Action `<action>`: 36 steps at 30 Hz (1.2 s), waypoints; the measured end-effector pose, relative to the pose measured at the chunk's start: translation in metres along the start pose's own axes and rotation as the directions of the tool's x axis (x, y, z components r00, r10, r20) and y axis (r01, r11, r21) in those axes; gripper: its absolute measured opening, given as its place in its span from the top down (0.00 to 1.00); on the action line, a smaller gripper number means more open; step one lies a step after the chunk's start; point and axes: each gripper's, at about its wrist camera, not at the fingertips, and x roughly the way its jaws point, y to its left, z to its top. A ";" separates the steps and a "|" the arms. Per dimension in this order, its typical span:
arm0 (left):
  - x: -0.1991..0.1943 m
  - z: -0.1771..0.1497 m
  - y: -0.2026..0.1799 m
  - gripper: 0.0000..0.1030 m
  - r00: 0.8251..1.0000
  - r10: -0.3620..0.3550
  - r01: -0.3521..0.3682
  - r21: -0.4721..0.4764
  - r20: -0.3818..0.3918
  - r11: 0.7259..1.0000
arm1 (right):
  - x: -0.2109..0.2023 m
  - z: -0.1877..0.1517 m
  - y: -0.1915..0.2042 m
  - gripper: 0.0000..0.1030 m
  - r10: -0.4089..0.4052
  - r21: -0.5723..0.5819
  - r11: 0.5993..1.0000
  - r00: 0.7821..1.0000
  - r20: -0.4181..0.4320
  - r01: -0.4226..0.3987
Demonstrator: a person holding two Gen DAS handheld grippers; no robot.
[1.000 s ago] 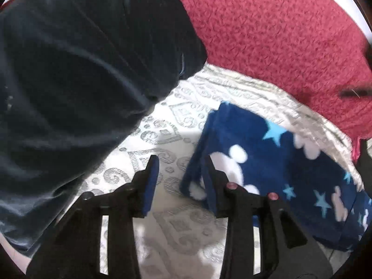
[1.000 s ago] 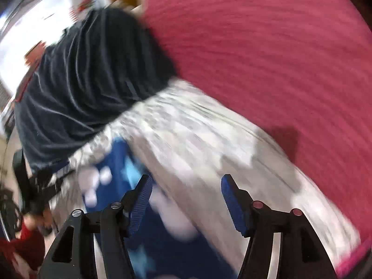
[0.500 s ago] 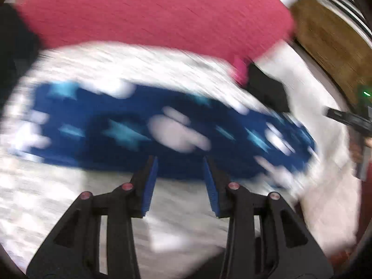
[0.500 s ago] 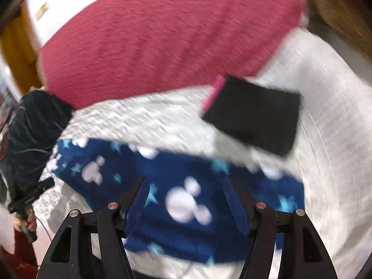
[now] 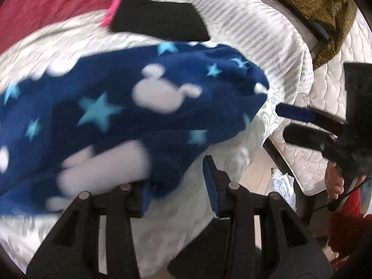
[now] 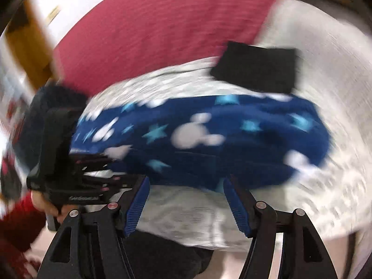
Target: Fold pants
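The navy fleece pants (image 5: 121,121) with pale stars and mouse heads lie folded lengthwise across the bed; they also show in the right wrist view (image 6: 204,139). My left gripper (image 5: 179,181) is open, its jaws at the pants' near edge with cloth over the left pad. My right gripper (image 6: 186,197) is open and empty just in front of the pants' near edge. Each gripper shows in the other's view, the right one (image 5: 302,118) and the left one (image 6: 76,174). Both views are blurred.
A black folded cloth (image 5: 158,21) with a pink edge lies behind the pants, also in the right wrist view (image 6: 258,67). A red blanket (image 6: 162,23) covers the back of the bed. A patterned white bedspread (image 5: 255,34) lies under the pants. The bed edge and floor are at right.
Both grippers have swung from the dark garment and red blanket toward the pants and come closer to their near edge. Both stay open.
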 end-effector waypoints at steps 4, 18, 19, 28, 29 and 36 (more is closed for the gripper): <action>0.012 0.007 -0.001 0.55 1.000 0.019 -0.019 -0.017 -0.013 1.000 | -0.013 -0.012 -0.069 0.34 -0.056 0.263 0.964 0.998 0.032 0.045; 0.011 -0.026 -0.001 0.86 0.999 0.037 -0.038 -0.103 -0.013 0.994 | 0.044 0.015 -0.185 0.87 0.108 0.686 0.716 0.991 0.080 -0.133; 0.012 -0.027 -0.003 0.86 0.999 0.048 -0.050 -0.101 -0.021 0.994 | 0.043 0.022 -0.184 0.86 0.079 0.678 0.728 0.995 0.062 -0.100; 0.026 -0.038 -0.028 0.86 0.996 0.085 -0.085 -0.034 0.020 0.996 | 0.027 0.028 -0.192 0.77 -0.053 0.550 0.832 0.997 -0.060 0.077; 0.027 -0.041 -0.028 0.85 0.996 0.088 -0.087 -0.039 0.025 0.995 | 0.034 0.021 -0.195 0.74 -0.060 0.542 0.834 0.994 -0.097 0.103; 0.019 -0.042 -0.026 0.79 0.997 0.075 -0.075 -0.038 0.019 0.996 | -0.034 0.041 -0.160 0.46 -0.445 0.376 0.833 0.895 0.020 0.406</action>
